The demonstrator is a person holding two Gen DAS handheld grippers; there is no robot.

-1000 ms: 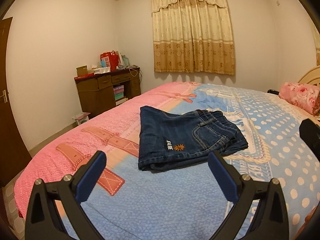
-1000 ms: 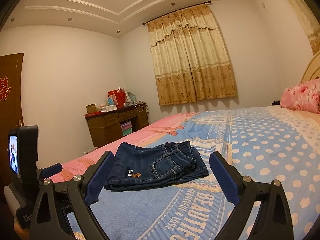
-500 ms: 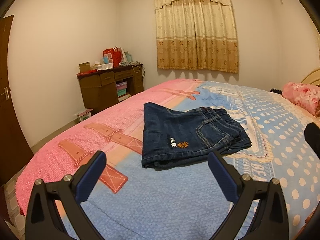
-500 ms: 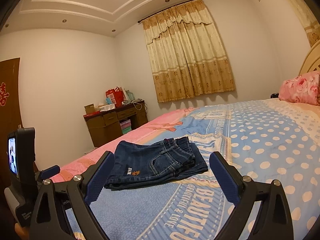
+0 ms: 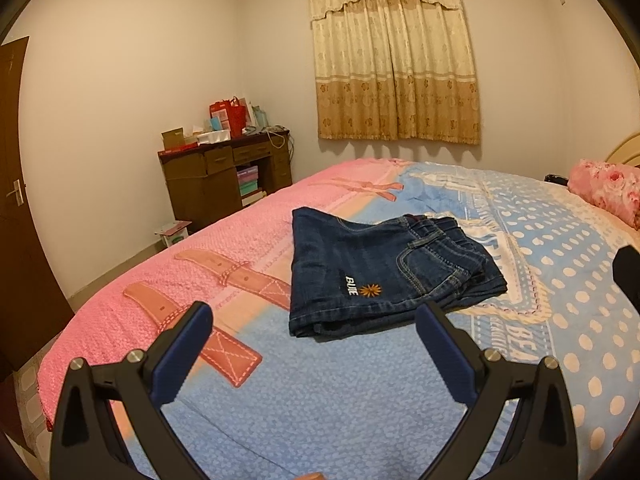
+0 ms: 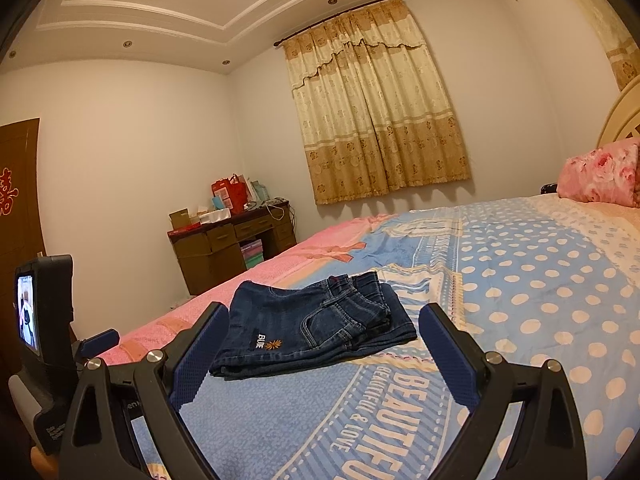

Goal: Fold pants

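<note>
Dark blue denim pants (image 5: 380, 276) lie folded into a compact stack on the bed, a white label and an orange flower on top. In the right wrist view the same pants (image 6: 312, 328) sit just beyond the fingers. My left gripper (image 5: 314, 314) hangs open above the bedspread, short of the stack, holding nothing. Equally open and empty, my right gripper (image 6: 324, 314) hovers near the pants' front edge. The left gripper's body with its small screen (image 6: 40, 320) shows at the left edge of the right wrist view.
The bed (image 5: 320, 392) has a pink and blue dotted cover. A pink floral pillow (image 5: 608, 188) lies at its head on the right. A brown desk (image 5: 228, 176) piled with boxes and bags stands by the far wall, a door (image 5: 16, 208) to the left.
Both grippers have drawn back and tilted a little, so the folded pants sit slightly farther off in both views. The pants have not moved, and both grippers stay open.
</note>
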